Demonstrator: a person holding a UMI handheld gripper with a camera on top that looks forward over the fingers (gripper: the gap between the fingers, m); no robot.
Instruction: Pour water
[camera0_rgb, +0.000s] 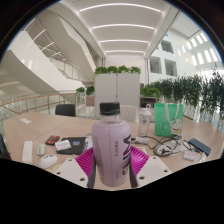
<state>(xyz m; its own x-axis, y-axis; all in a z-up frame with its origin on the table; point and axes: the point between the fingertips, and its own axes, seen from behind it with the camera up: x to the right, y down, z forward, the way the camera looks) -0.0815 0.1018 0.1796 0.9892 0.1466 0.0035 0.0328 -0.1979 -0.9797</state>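
I am holding the claw (111, 160) pinched on a clear plastic bottle (111, 143); both pink pads (86, 160) are pressing against its sides. The bottle is standing upright between the fingers, its white cap (111, 108) closed. I cannot tell how much water it is holding. Beyond the fingers to the right, a green cup (162, 119) is standing on the tabletop (40, 128), well apart from the bottle; its contents are not showing. Black cables (165, 146) are lying just before it.

One bottle (111, 150), one green cup (162, 120), one glasses pair (168, 147), one white table (40, 125).
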